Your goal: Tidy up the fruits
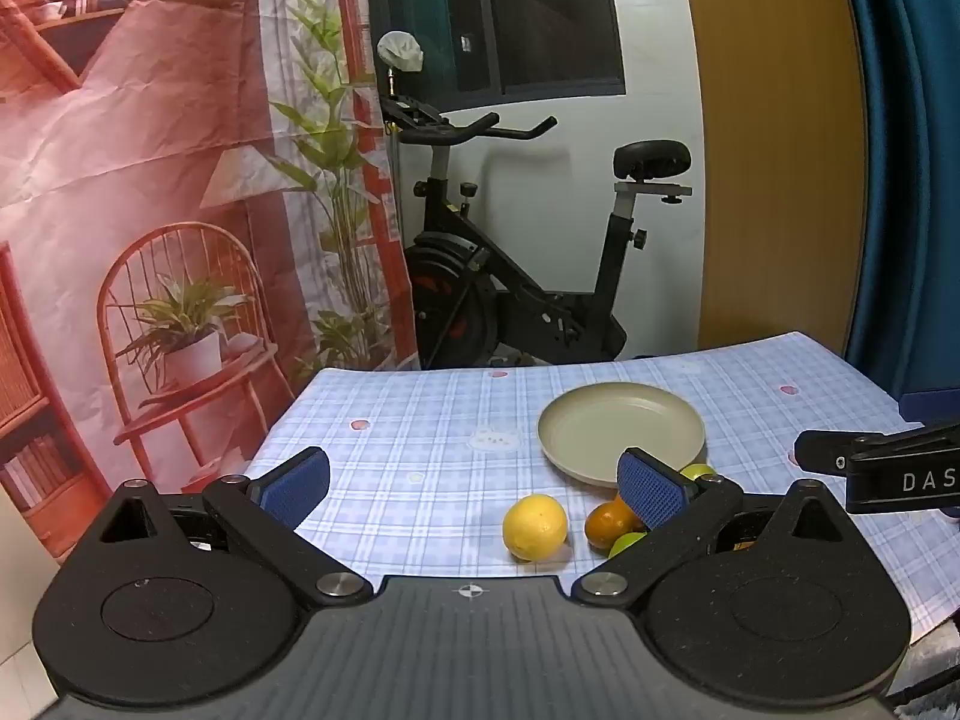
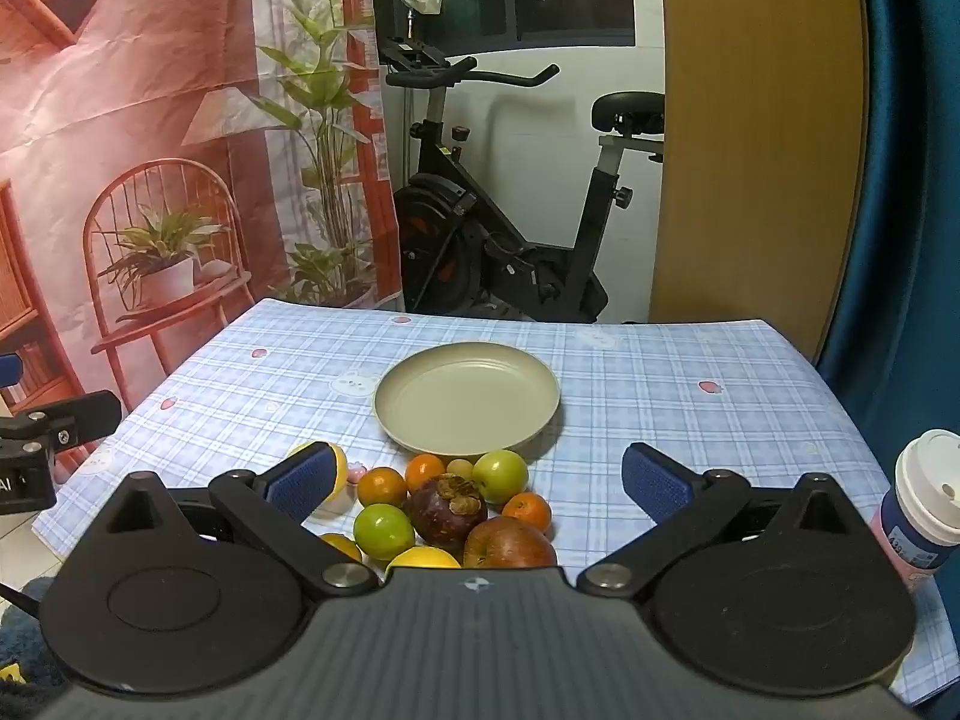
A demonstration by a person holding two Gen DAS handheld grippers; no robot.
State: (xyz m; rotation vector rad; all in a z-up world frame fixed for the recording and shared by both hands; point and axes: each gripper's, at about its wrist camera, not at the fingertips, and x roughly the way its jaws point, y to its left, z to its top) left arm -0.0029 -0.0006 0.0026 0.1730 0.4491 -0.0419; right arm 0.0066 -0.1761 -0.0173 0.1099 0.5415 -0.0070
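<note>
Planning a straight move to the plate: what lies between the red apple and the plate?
In the right wrist view, a mangosteen and a green fruit lie between the apple and the plate.

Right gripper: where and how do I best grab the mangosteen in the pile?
Probably come from above with the open right gripper and close across the mangosteen at its widest part, below the dried cap. Green fruit and apple crowd its near sides, so a level approach looks blocked.

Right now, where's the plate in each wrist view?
Left wrist: plate right of centre, near edge partly behind the left gripper's right finger.
Right wrist: plate centred, in full view, just beyond the fruit pile.
Shared landmark: exercise bike behind the table.
</note>
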